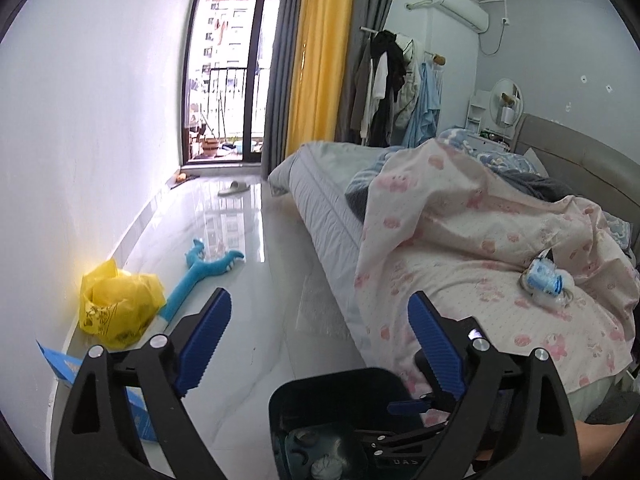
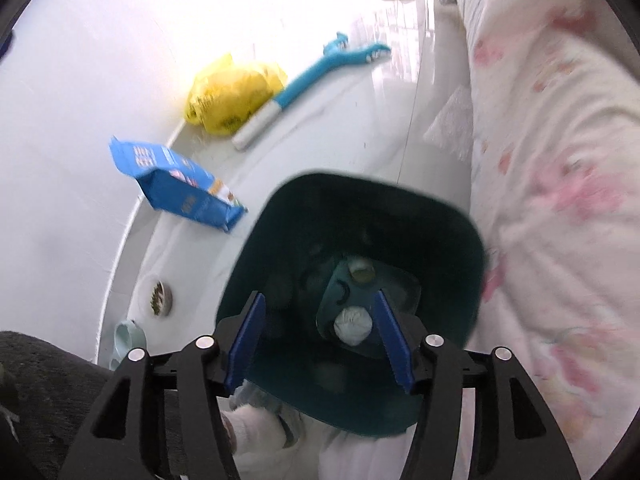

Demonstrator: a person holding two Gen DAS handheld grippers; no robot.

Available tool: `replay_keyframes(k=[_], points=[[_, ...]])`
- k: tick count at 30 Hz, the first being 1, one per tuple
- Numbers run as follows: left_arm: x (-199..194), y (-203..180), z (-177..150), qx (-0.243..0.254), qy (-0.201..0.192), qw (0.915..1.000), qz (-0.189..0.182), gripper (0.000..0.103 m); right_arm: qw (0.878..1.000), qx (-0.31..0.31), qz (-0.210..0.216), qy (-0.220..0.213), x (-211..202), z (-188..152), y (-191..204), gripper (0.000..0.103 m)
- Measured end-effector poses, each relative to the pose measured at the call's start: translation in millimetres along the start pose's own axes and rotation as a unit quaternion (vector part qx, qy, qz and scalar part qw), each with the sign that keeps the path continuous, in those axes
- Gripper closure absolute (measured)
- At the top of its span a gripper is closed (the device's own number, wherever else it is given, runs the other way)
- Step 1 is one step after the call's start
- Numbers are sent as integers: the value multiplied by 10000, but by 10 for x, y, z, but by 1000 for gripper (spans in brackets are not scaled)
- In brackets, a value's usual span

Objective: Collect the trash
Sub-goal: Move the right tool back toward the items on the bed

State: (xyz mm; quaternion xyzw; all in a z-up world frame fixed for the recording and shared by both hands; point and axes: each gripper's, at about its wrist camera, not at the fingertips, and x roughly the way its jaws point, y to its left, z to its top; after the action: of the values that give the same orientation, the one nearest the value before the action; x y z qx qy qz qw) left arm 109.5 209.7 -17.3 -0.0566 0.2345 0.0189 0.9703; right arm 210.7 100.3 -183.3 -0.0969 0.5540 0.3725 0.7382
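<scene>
Trash waiting to be collected lies in several spots: a crumpled blue-and-white wrapper on the pink-patterned quilt, and, along the wall, a yellow plastic bag and a blue carton on the glossy floor. A dark green bin stands on the floor beside the bed and already holds a white paper wad and some other scraps.

The left gripper hangs above the floor with its blue pads spread wide and nothing between them. From it, the wrapper lies ahead and to the right, up on the bed; the yellow bag lies ahead and to the left, low against the wall.

The right gripper points steeply down into the bin, its pads apart and touching nothing, the paper wad lying on the bin's bottom below them.

Judging by this layout, the left gripper is the freer one for the next pick. The wrapper has no clear long axis, so approach angle matters little; the blue carton lies flat with its length running along the wall.
</scene>
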Motion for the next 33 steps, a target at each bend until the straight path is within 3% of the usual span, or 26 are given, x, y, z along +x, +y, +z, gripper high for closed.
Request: replay_keyframes(k=[7, 14, 21, 33], points=[[17, -167, 146, -176, -94, 9998, -64, 11, 9960, -246, -43, -858, -662, 11, -57, 38], [73, -438, 251, -163, -55, 9990, -419, 9, 9885, -389, -356, -1416, -1179, -62, -298, 35], [188, -780, 311, 98, -11, 9968, -790, 8, 9818, -346, -682, -1736, -1536, -184, -582, 33], [418, -1160, 365, 524, 177, 9922, -1121, 7, 9703, -401, -1236, -2039, -2083, -424, -1078, 29]])
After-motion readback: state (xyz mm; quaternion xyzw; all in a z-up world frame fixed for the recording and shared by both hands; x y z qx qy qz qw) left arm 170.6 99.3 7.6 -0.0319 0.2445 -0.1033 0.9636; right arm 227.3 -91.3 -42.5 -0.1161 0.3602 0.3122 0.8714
